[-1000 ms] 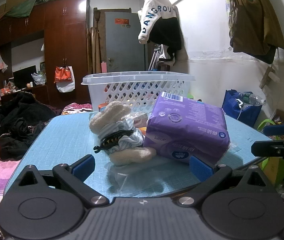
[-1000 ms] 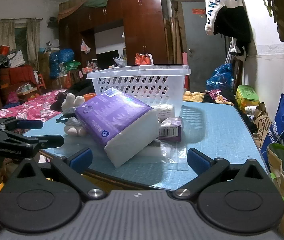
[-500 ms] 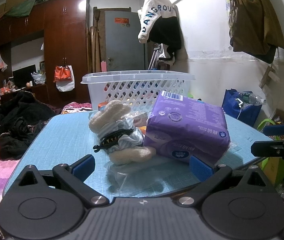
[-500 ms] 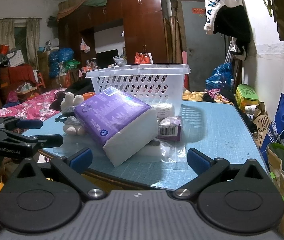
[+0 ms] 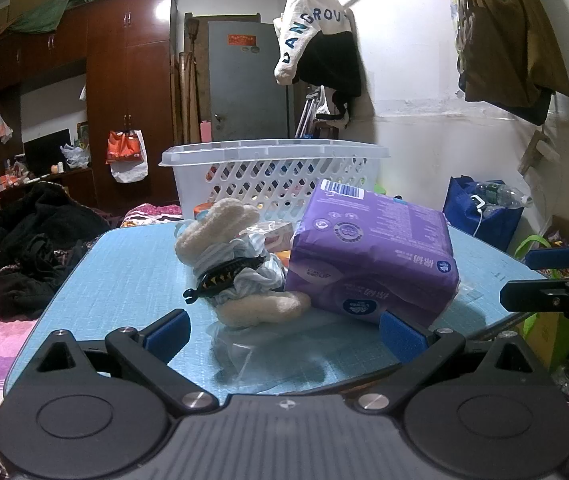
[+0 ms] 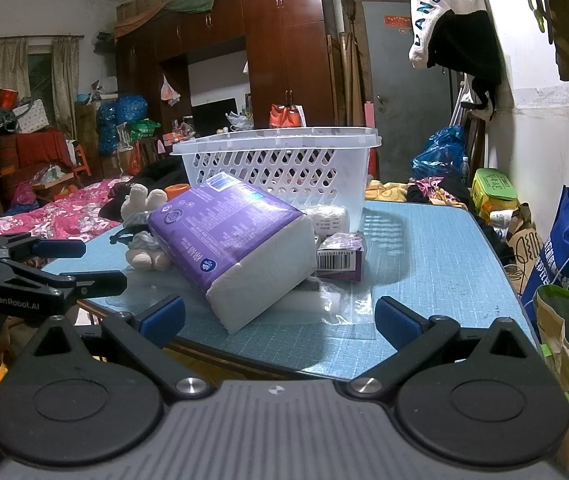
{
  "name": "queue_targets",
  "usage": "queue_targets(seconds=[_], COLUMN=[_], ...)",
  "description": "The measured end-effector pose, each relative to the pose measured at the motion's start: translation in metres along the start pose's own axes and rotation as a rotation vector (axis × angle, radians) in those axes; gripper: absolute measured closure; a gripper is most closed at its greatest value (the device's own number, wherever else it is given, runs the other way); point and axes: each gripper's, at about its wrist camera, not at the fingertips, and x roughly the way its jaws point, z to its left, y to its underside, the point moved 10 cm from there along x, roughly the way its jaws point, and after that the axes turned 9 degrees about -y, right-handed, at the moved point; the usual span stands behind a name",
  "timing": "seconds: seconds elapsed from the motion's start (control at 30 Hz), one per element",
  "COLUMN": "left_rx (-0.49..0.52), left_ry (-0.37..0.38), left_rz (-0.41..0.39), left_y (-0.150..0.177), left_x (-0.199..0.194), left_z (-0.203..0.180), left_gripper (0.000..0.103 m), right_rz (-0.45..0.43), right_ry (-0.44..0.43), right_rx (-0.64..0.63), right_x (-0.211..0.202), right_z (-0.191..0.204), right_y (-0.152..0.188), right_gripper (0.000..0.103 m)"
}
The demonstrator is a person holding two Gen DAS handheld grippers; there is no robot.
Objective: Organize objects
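Observation:
A purple tissue pack (image 5: 372,252) leans on a pile on the blue table (image 5: 124,264); it also shows in the right wrist view (image 6: 228,240). Beside it lies a cream plush toy (image 5: 224,236) with a black hair claw (image 5: 224,276) on it. A small purple box (image 6: 340,256) and a clear plastic bag (image 6: 340,304) lie by the pack. A white perforated basket (image 5: 280,176) stands behind the pile. My left gripper (image 5: 284,332) is open and empty at the table's near edge. My right gripper (image 6: 280,320) is open and empty, also short of the pile.
The right gripper's fingers (image 5: 556,292) show at the right edge of the left wrist view; the left gripper's fingers (image 6: 44,276) show at the left of the right wrist view. Bags (image 6: 564,240) stand on the floor right of the table. Clothes (image 5: 36,240) are piled left.

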Motion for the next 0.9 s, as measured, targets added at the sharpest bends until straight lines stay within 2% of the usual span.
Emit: queue_targets(seconds=[0.9], left_rx=[0.013], left_ry=[0.009], left_rz=[0.013], left_y=[0.0025], left_x=[0.0033], left_z=[-0.0031], left_gripper=[0.001], right_rz=[0.004], right_ry=[0.002], right_rx=[0.001], right_x=[0.0007], right_z=[-0.0006], right_y=[0.0016], right_gripper=[0.000])
